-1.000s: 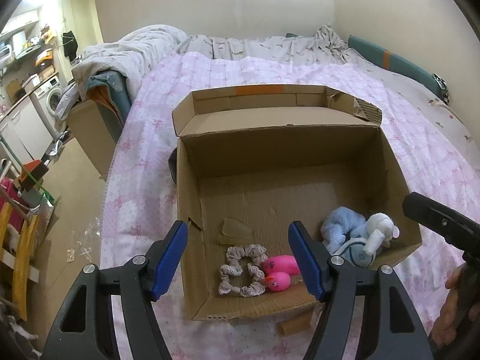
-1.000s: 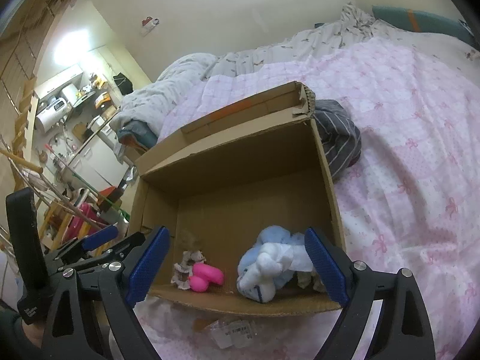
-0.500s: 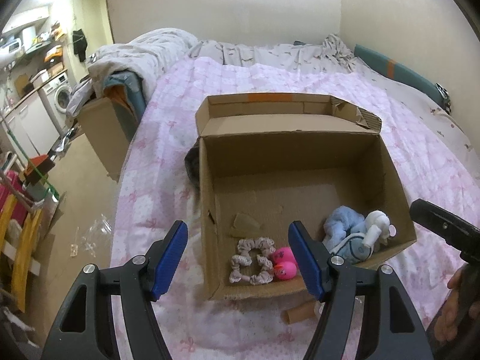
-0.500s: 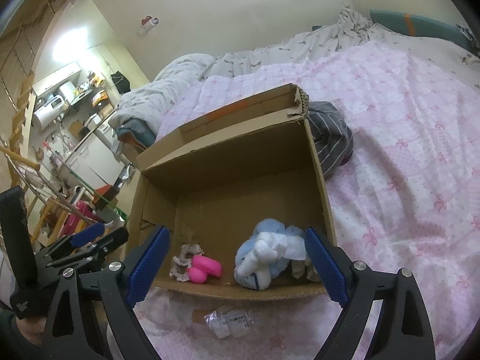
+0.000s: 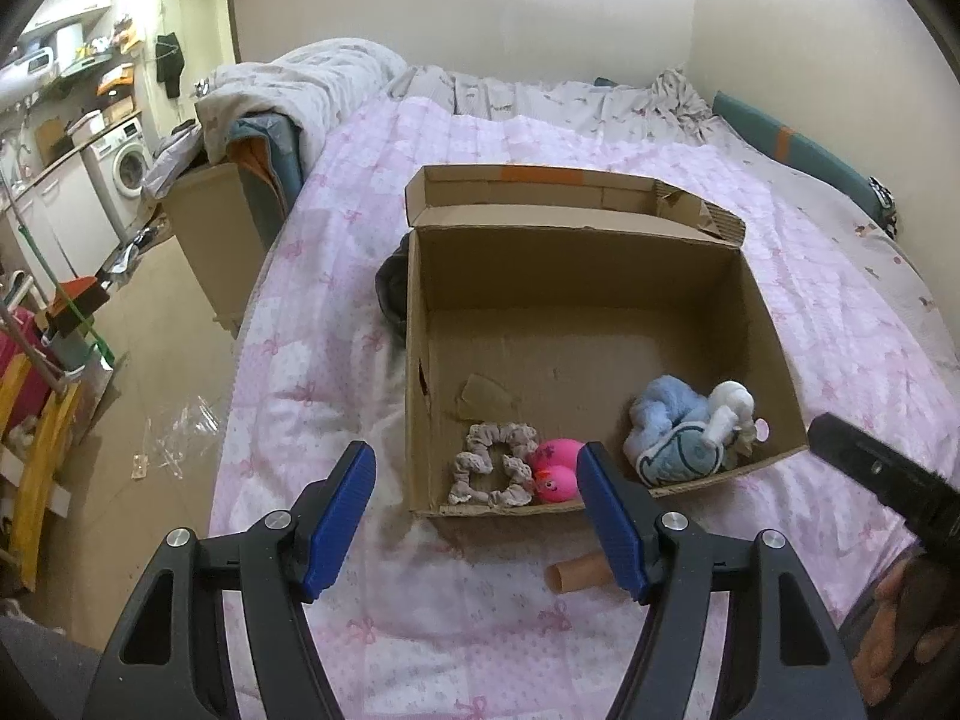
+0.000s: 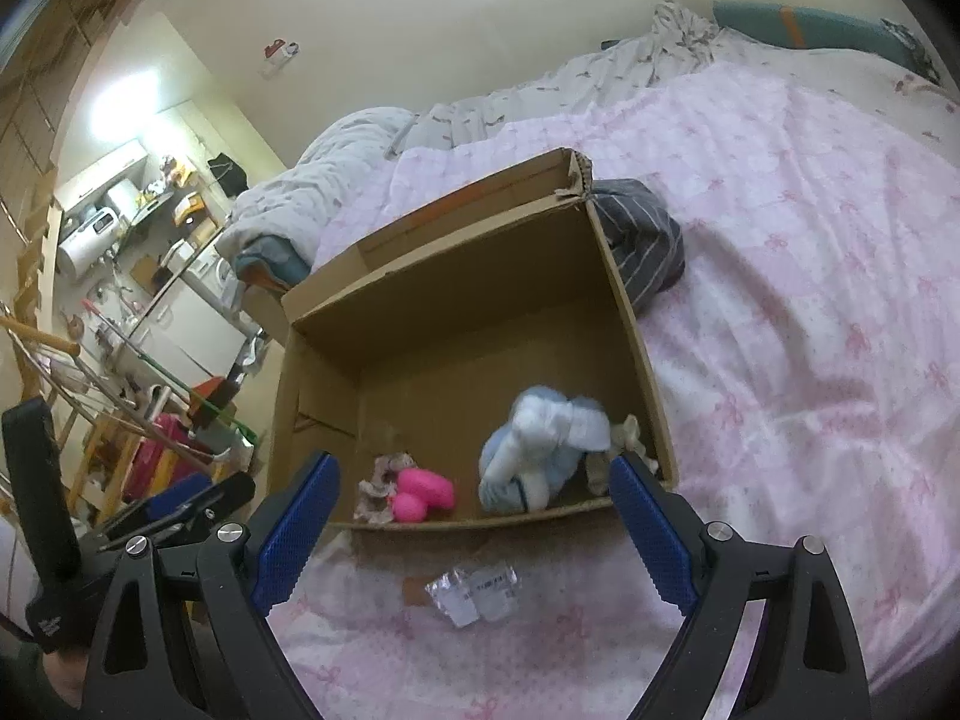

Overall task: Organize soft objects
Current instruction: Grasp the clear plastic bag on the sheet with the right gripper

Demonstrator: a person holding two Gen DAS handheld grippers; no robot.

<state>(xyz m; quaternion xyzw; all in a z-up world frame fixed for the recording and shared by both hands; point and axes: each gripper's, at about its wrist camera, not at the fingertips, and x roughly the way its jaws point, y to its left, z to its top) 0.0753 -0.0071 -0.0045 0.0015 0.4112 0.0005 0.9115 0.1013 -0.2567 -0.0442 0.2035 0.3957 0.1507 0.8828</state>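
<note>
Both grippers had drawn back from the cardboard box (image 5: 594,324) since a second earlier, so that more of the pink bedspread (image 5: 336,360) showed in front of its near wall and the box looked smaller in each wrist view. The left gripper (image 5: 477,519) hung over the bedspread just short of the box's near left corner, its blue-padded jaws wide apart with nothing between them. The right gripper (image 6: 474,531) hovered before the near wall as well, jaws equally spread and empty, and its black body edged into the left wrist view at the lower right. Inside the box, along the near wall, lay the soft things: a beige scrunchie (image 5: 492,474) toward the left, two pink toys (image 5: 555,471) touching it on its right, and farther right a heap made of a light blue plush (image 5: 666,420), a white plush (image 5: 729,408) and a blue fish-shaped pouch (image 5: 681,459) pressed together near the corner. The rest of the box floor was bare cardboard apart from a torn scrap (image 5: 483,396). On the bedspread outside the box a small brown cardboard tube (image 5: 579,573) lay close to the near wall, and in the right wrist view a crumpled clear plastic wrapper (image 6: 474,591) lay in the same area. A dark striped garment (image 6: 645,240) lay bunched against the far side of the box.
</note>
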